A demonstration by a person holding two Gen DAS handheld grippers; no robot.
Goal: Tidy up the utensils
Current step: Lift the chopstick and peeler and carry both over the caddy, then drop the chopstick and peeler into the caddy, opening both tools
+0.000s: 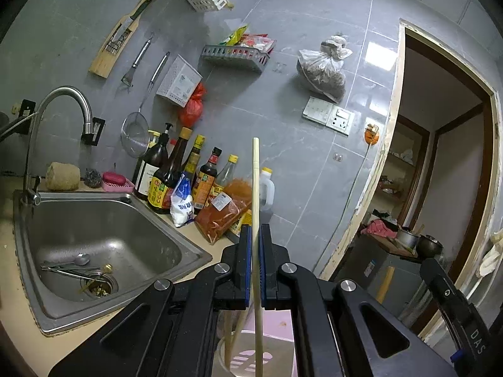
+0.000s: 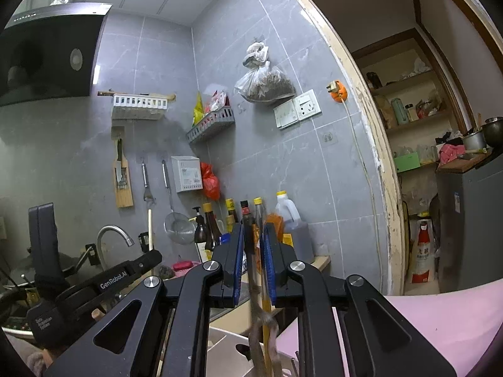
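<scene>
In the left wrist view we see the left gripper [image 1: 255, 235] with its fingers [image 1: 245, 251] clamped on a pale chopstick [image 1: 256, 188], which stands nearly upright: its top rises above the fingertips, in front of the bottles [image 1: 176, 179], and its lower part passes down between the jaws toward a container [image 1: 251, 355] below, where a further stick [image 1: 234, 336] leans. Left of the gripper lies the sink [image 1: 94, 235], with a spoon [image 1: 82, 259] and other utensils gathered near its drain [image 1: 99, 284]; the tap [image 1: 63, 100] arches over its far edge.

In the right wrist view we see the right gripper [image 2: 253, 242], its blue-padded fingers [image 2: 239, 251] a little apart. A dark brush-like utensil [image 2: 261, 330] and a yellow stick [image 2: 266, 308] run up between them; we cannot tell whether the pads press on either. Both rise from a pale holder [image 2: 226, 352] beneath. The left gripper's body shows at lower left, its chopstick upright near the tap.
</scene>
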